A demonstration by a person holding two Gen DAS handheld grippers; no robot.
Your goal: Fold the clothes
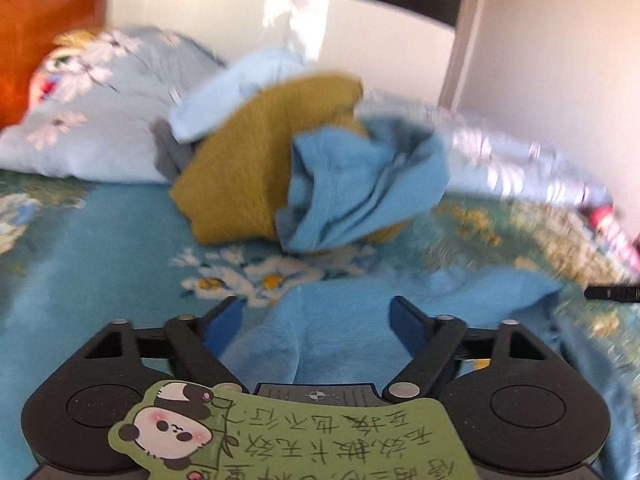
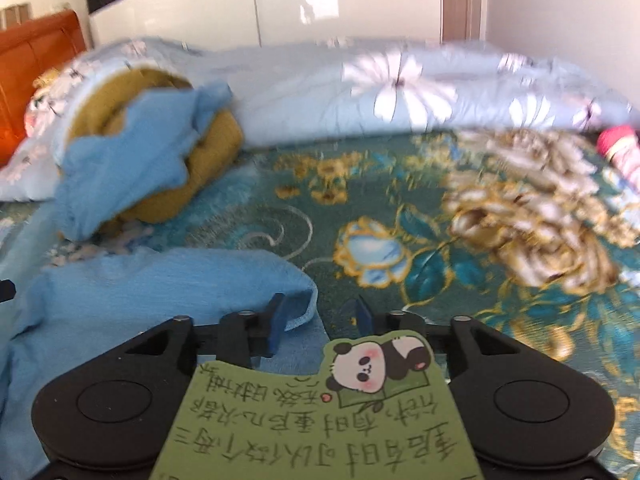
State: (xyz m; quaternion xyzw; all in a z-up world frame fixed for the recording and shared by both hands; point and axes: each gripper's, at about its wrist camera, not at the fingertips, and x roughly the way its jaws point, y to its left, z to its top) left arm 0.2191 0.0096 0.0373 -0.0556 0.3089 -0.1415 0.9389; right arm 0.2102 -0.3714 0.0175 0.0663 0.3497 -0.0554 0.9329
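Note:
A light blue garment (image 1: 360,320) lies spread on the floral bedspread right in front of me; it also shows in the right wrist view (image 2: 160,292). My left gripper (image 1: 316,306) is open, its jaws wide apart over the garment's cloth. My right gripper (image 2: 320,312) is open, its jaws either side of the garment's right corner. Behind lies a pile: a mustard-yellow knit (image 1: 256,160) with a crumpled blue garment (image 1: 360,184) on it, both also showing in the right wrist view, the knit (image 2: 208,148) and the blue one (image 2: 132,160).
A pale blue floral quilt (image 2: 380,92) is bunched along the back of the bed (image 2: 400,208). An orange headboard (image 2: 36,64) stands at the far left. A red-and-white object (image 2: 620,148) lies at the right edge. White wardrobe doors stand behind.

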